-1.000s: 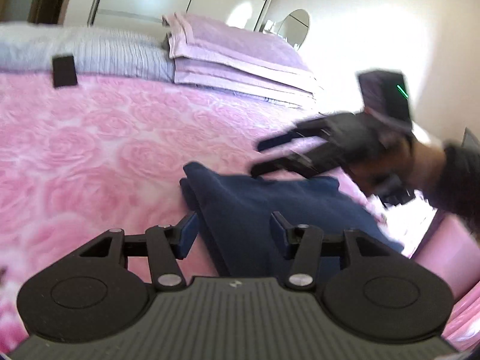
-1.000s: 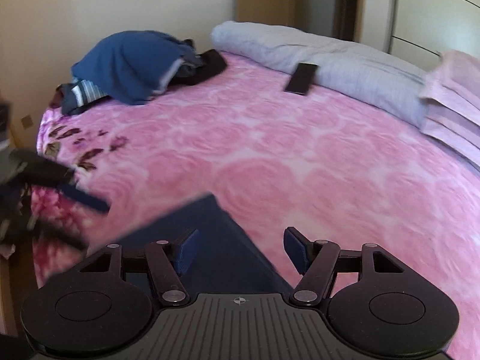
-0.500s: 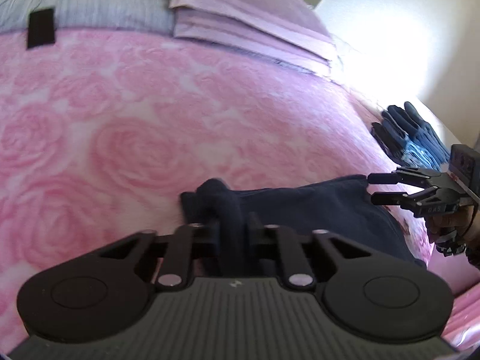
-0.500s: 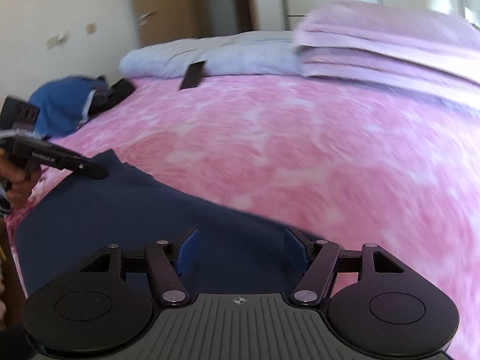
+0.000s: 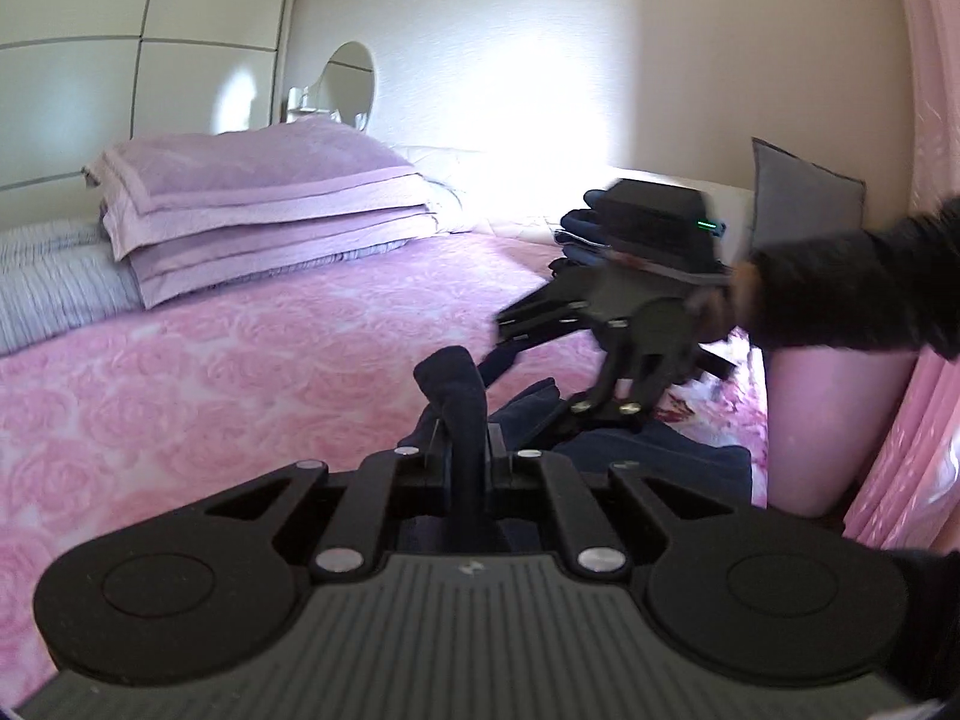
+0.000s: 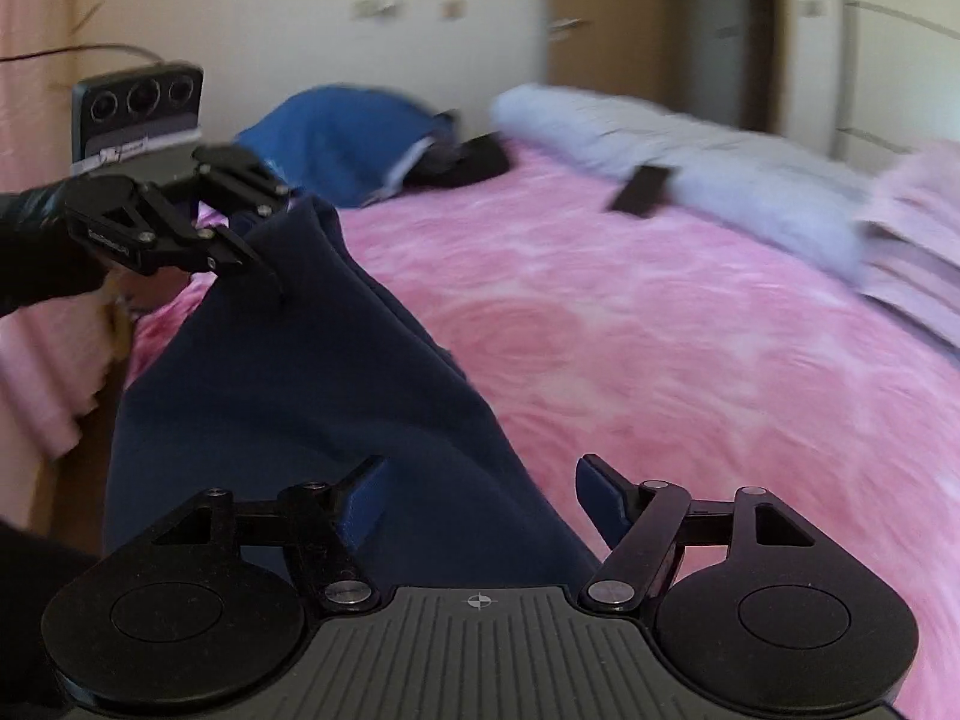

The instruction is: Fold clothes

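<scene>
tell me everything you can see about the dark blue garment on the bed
The garment is plain navy, soft, matte cloth with no visible print. It lies near the edge of the pink rose bedspread, folded lengthwise with a long crease. The left gripper is shut on one pinched-up corner, lifting it. The right gripper, jaws opening, straddles the near edge without pressing it.

– What place is this?
– A bedroom in a home: a bed (image 5: 180, 372) with pink rose cover, folded blankets (image 5: 258, 204), a wardrobe (image 5: 120, 60).
– Anything more?
– A round mirror (image 5: 351, 81) and a door (image 6: 606, 24).
</scene>
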